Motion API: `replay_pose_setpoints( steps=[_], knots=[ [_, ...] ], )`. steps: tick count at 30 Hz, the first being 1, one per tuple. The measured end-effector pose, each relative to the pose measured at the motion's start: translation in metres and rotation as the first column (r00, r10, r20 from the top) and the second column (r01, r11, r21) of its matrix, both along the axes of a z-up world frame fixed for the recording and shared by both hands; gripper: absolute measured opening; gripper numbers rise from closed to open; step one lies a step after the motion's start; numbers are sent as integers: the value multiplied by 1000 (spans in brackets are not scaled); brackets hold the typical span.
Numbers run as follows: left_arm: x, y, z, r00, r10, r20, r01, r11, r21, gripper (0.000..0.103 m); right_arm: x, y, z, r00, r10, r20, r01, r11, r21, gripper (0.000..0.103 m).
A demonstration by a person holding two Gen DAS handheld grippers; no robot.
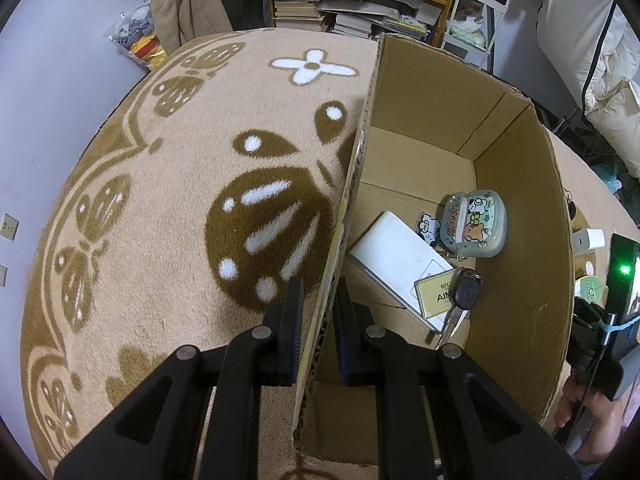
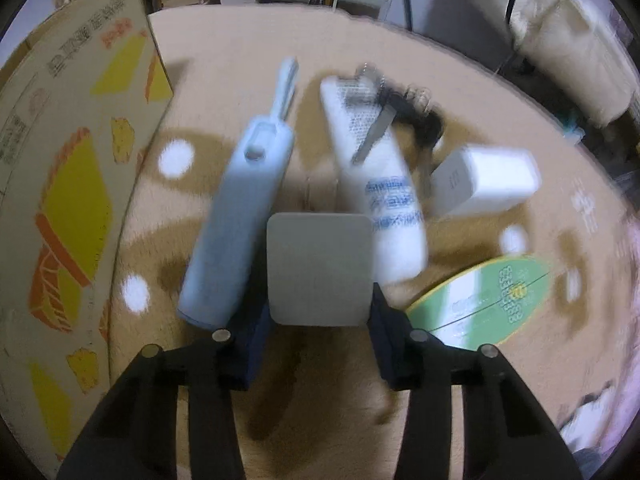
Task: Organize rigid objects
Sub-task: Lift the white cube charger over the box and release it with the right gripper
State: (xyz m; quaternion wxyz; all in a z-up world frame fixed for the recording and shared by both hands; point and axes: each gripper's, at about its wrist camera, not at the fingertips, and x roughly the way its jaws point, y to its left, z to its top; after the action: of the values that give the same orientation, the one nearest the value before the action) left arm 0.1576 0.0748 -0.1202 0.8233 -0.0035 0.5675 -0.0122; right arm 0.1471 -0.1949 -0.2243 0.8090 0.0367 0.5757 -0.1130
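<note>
My left gripper (image 1: 319,284) is shut on the near left wall of the open cardboard box (image 1: 520,240), one pad outside and one inside. Inside the box lie a flat white case (image 1: 396,256), a yellow card (image 1: 434,298), a black car key (image 1: 466,290) and a cartoon-printed pouch (image 1: 476,224). My right gripper (image 2: 320,312) points down at the rug, and both pads press on a pale square block (image 2: 320,270). Around it lie a light blue handheld device (image 2: 240,216), a white tube (image 2: 380,184), a white adapter (image 2: 484,184) and a green round tin (image 2: 480,300).
The box's printed outer wall (image 2: 72,200) stands close on the left of the right gripper. A metal blade and black keys (image 2: 416,116) lie past the tube. The beige patterned rug (image 1: 180,200) spreads left of the box. Shelves of books (image 1: 304,4) stand behind.
</note>
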Motion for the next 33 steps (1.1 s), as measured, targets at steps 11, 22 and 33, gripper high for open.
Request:
replay_pose_setpoints(
  steps=[11, 22, 33],
  knots=[
    [0, 0, 1, 1000, 1, -2, -1, 1000, -4, 14, -15, -22, 28, 995, -30, 98, 12, 984, 179, 47],
    [1, 0, 0, 1000, 1, -5, -1, 1000, 0, 13, -23, -4, 76, 977, 24, 212, -73, 971, 226, 47],
    [0, 0, 1, 1000, -3, -4, 3, 1000, -3, 12, 1, 40, 141, 921, 132, 366, -228, 945, 234, 47]
  ],
)
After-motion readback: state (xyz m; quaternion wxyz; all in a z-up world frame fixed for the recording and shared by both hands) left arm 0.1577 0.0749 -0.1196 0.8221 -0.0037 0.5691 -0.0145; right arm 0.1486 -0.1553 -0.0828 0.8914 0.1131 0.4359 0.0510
